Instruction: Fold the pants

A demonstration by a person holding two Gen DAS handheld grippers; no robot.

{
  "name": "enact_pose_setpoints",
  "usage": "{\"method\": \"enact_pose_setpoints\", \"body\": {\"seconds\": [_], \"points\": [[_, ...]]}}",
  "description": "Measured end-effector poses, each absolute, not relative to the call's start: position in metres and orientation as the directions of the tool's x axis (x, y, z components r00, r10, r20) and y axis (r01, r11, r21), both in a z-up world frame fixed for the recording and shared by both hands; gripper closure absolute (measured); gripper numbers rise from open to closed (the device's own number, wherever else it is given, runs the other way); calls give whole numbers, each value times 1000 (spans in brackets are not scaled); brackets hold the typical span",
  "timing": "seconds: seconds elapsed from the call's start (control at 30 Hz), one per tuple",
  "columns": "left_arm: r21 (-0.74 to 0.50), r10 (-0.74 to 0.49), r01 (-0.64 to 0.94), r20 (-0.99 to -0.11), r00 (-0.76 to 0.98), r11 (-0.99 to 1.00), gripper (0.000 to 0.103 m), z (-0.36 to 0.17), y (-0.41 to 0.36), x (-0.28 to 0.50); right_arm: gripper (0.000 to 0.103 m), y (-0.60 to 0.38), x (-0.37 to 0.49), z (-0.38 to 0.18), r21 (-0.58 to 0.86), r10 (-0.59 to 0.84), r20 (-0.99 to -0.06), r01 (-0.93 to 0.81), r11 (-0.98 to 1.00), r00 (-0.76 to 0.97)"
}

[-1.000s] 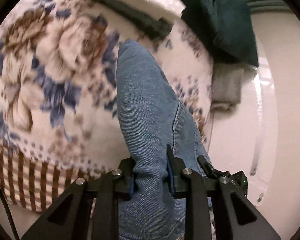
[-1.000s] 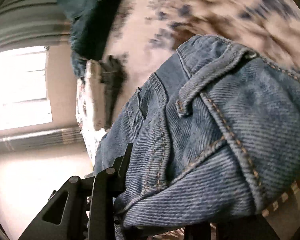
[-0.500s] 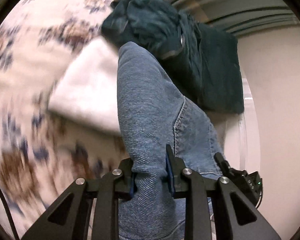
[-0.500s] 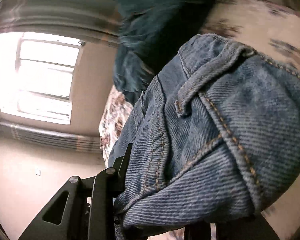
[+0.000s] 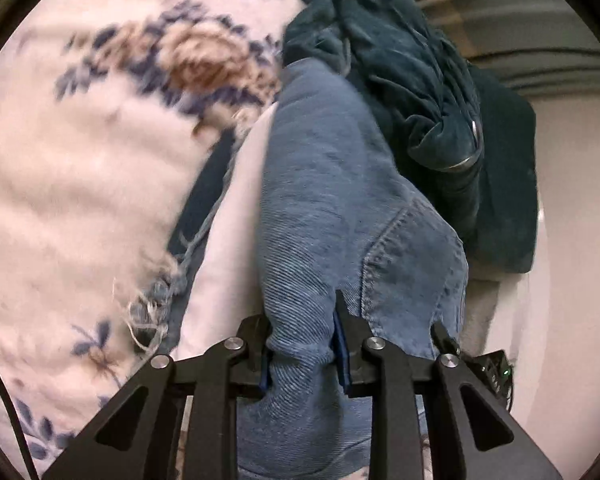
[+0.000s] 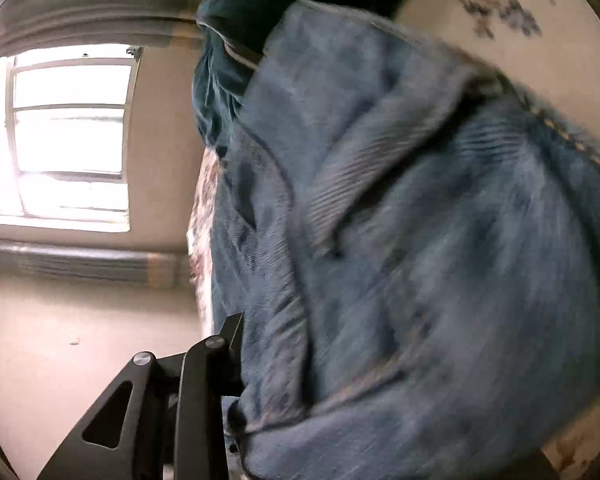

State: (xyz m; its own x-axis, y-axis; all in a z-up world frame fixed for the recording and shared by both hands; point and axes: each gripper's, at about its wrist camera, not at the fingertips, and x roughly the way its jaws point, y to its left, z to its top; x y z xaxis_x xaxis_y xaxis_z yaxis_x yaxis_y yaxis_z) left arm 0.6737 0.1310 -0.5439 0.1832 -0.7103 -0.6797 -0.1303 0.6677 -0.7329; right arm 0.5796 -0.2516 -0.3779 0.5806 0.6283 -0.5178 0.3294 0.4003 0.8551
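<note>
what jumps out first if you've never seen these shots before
The blue jeans fill the middle of both views, a bunched fold clamped in the left tongs at the bottom of the left wrist view. Behind them a dark teal garment is heaped on the floral blanket. A bright window glares at the left of the right wrist view.

Blurred blue denim pants (image 6: 400, 260) fill the view's centre and right, bunched over the right tongs (image 6: 300, 360), whose one visible black finger (image 6: 204, 400) sits at seven o'clock. Dark teal fabric (image 6: 236, 40) lies at twelve o'clock, a bright window (image 6: 68, 140) at nine o'clock, floral bedding (image 6: 520, 40) at two o'clock.
</note>
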Motion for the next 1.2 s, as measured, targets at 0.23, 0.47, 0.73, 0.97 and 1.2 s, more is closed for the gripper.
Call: {"method": "enact_pose_setpoints", "body": {"seconds": [0.23,0.47,0.73,0.97,1.2], "points": [[-701,-678,-129,-712,182,702,74,-538,134,643,50,-253,560,-363,771,627,-636,331,544,450],[-411,-357,-135,-883,304,901,52,-490,117,631,12,-257,548,-323,578,457,-810,365,730,367],[-15,-11,-6,-907,420,1000,8,-412,59,584,7,-216,541,-227,-33,-104,-938,213,976,329],[42,45,-17,-897,441,999,6,-357,43,536,6,-206,514,-149,-29,-108,-924,216,976,367],[29,58,-67,-872,485,997,6,-286,39,480,6,-198,453,-52,10,-47,-897,125,992,440]]}}
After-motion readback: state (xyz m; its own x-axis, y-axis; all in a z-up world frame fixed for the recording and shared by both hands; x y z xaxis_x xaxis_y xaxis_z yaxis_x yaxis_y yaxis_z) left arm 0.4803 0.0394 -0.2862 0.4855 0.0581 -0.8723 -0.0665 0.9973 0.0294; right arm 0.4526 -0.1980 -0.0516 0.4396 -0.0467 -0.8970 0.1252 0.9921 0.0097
